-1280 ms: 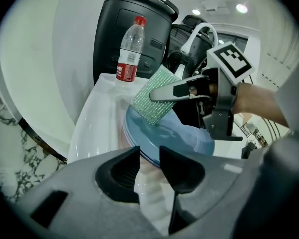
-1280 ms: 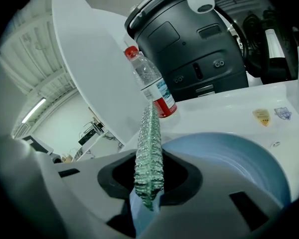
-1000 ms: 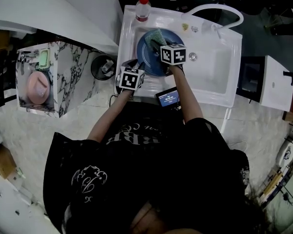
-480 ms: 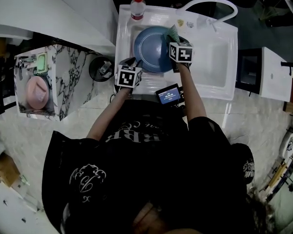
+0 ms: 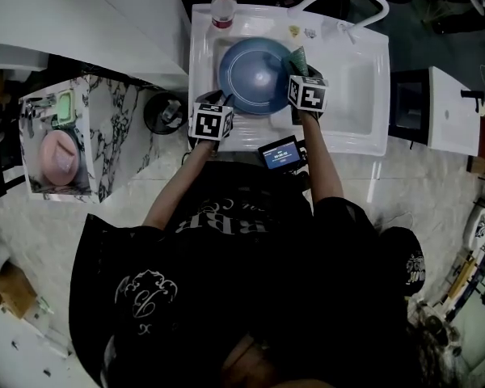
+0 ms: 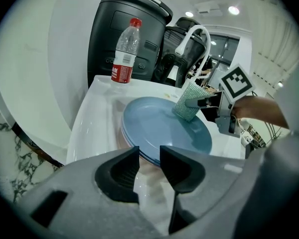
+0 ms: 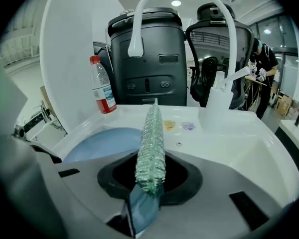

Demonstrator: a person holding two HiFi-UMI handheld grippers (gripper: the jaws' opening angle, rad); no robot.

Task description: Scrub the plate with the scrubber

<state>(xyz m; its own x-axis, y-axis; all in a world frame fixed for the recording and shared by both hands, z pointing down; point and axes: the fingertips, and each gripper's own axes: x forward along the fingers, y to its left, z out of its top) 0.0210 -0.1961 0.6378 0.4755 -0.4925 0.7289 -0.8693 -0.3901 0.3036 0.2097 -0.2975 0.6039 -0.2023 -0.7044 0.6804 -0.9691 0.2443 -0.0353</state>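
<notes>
Two grippers at the blue plate [image 5: 250,75].
My right gripper [image 7: 149,183] is clamping the scrubber [image 7: 150,138] at its right rim; my left gripper [image 6: 149,159] is hovering half-open, empty.

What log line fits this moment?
left gripper: open, at plate rim | right gripper: shut on scrubber | scrubber: at plate's right edge

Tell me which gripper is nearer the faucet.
Right. The right gripper, holding the scrubber, is at the plate's right edge, close to the faucet; the left gripper is farther off, at the plate's near-left rim.
</notes>
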